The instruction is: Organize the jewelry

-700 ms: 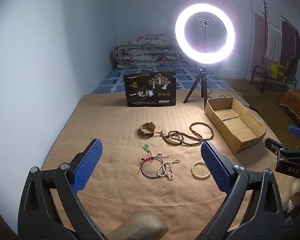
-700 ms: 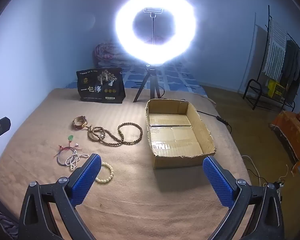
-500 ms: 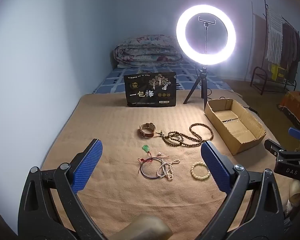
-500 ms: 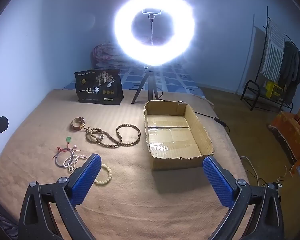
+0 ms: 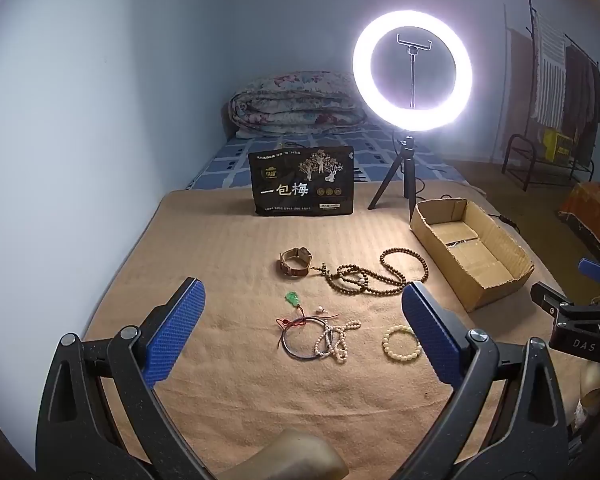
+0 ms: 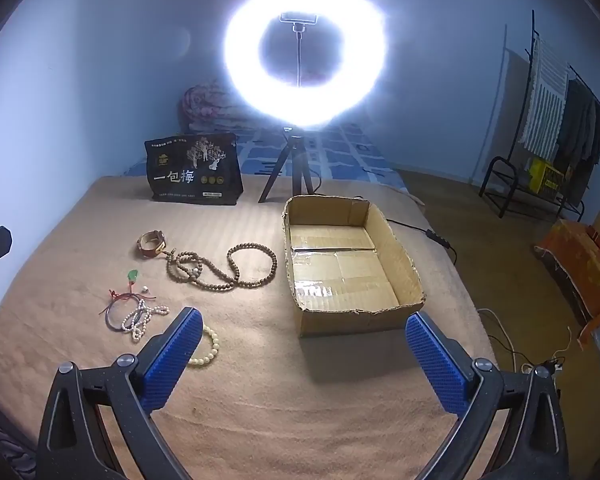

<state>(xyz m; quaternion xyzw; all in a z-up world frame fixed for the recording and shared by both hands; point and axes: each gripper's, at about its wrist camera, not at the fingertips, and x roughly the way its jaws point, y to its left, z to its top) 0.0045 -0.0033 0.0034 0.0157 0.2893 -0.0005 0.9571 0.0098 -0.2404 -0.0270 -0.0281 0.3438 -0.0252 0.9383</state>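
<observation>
Jewelry lies on a tan blanket [image 5: 228, 248]: a brown watch [image 5: 295, 261], a long brown bead necklace [image 5: 374, 276], a green pendant on red cord [image 5: 293, 299], a thin bangle tangled with white beads [image 5: 324, 340], and a cream bead bracelet [image 5: 400, 343]. An empty cardboard box [image 5: 474, 254] stands to the right. My left gripper [image 5: 302, 322] is open, above the near blanket. My right gripper [image 6: 304, 346] is open in front of the box [image 6: 350, 264]; the bracelet [image 6: 208, 346] lies by its left finger. The necklace [image 6: 224, 266] and watch [image 6: 152, 243] also show there.
A lit ring light on a tripod [image 5: 412, 76] and a black printed bag [image 5: 302, 186] stand at the blanket's far edge. A folded quilt [image 5: 296, 104] lies behind. A clothes rack [image 6: 556, 120] and cables [image 6: 500, 340] are on the floor to the right.
Both grippers have drifted slightly; the right view has shifted a little toward the box. The jewelry and box have not moved.
</observation>
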